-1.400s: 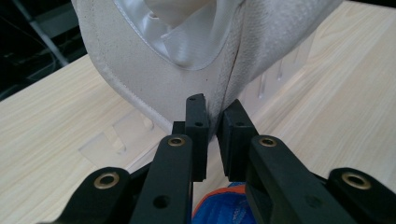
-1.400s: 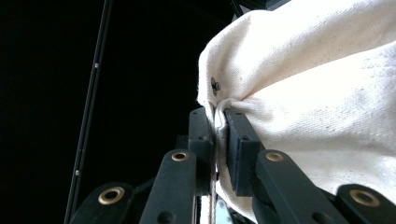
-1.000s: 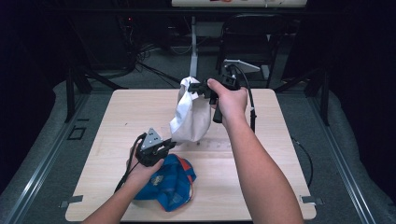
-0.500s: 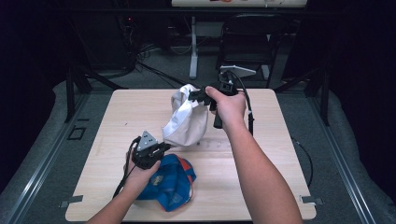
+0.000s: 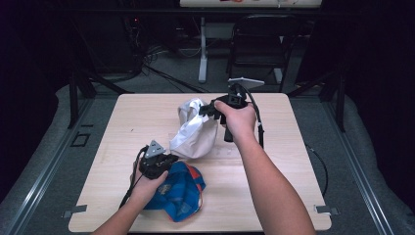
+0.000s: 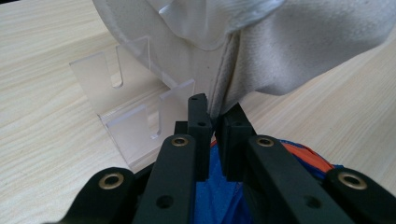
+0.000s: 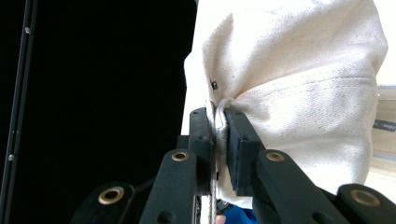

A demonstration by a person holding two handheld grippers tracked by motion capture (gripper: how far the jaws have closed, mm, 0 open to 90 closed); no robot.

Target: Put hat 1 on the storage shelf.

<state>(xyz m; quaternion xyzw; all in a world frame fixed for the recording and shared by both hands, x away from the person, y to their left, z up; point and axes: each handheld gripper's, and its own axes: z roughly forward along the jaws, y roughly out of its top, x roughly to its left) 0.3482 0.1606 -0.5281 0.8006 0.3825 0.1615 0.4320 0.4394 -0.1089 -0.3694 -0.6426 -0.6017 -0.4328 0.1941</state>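
Note:
A white canvas cap [image 5: 195, 134] hangs bunched over the middle of the table. My right gripper [image 5: 205, 110] is shut on its upper edge, and in the right gripper view the fabric [image 7: 303, 70] is pinched between the jaws [image 7: 219, 116]. My left gripper [image 5: 169, 157] sits low at the cap's lower corner; its jaws [image 6: 214, 112] are closed on the white cap's seamed edge [image 6: 303, 46]. A blue cap with orange trim [image 5: 178, 193] lies under the left hand and shows beneath those jaws [image 6: 219, 191].
A clear acrylic stand [image 6: 130, 121] stands on the table just behind the left jaws, touching the white cap. The light wooden table [image 5: 293, 186] has bare room at right and far left. A chair [image 5: 264, 44] and cables lie beyond the far edge.
The right gripper has come down and slightly toward me with the white cap, which now sags and bulges near the table. The left gripper has barely moved.

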